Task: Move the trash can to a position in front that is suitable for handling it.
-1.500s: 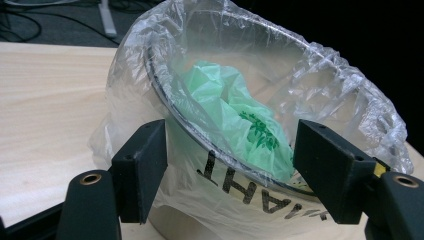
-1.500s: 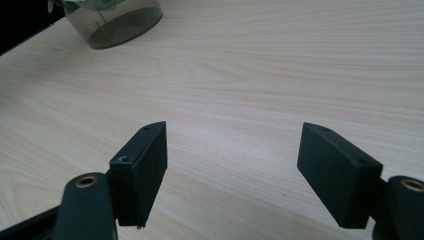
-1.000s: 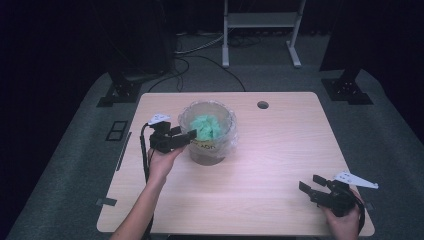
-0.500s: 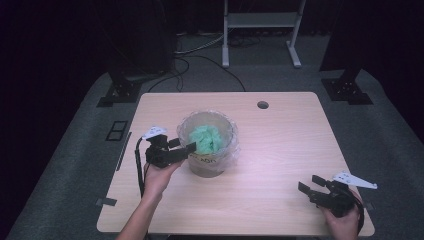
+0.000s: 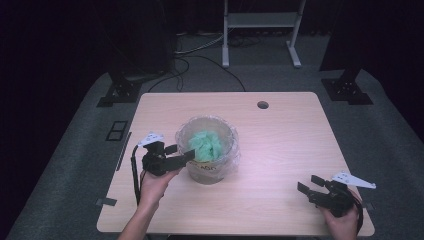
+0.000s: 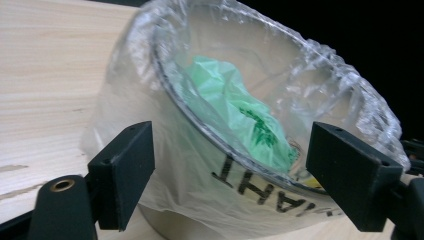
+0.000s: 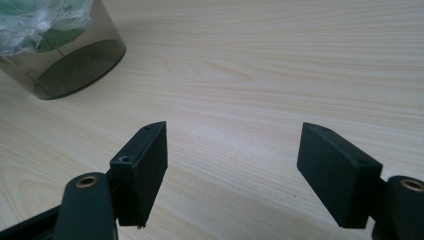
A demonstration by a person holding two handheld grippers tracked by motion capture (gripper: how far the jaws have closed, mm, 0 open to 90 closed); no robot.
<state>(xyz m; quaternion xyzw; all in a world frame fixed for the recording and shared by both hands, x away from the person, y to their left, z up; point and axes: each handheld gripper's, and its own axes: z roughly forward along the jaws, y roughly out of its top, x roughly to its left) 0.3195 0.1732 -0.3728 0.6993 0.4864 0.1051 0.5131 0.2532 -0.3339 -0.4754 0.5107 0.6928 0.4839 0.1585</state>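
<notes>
Bucket (image 5: 209, 165) of smoky clear plastic, lined with a crinkled clear bag (image 6: 320, 65) folded over its rim, stands a little left of the middle of my pale wooden table (image 5: 280, 145), and everything else I place from it. Nearest to me and well off to the bucket's right, near the table's front right corner, my right gripper (image 5: 309, 189) rests low over bare wood in my right hand (image 5: 342, 225), its jaws spread wide with nothing between them; through its own camera the bucket's base (image 7: 65, 65) sits far up at the left. Just beside the bucket's left wall, my left gripper (image 5: 181, 157) is held in my left hand (image 5: 156, 181), jaws released and standing apart, aimed at the lined rim; whether a tip touches the film I cannot tell. Along those jaws I see dark lettering on the bucket's side through the bag, and inside lies a crumpled green plastic bag (image 6: 235, 115) with dark print. Beyond the bucket, a round cable hole (image 5: 262, 105) sits near the table's far edge.
</notes>
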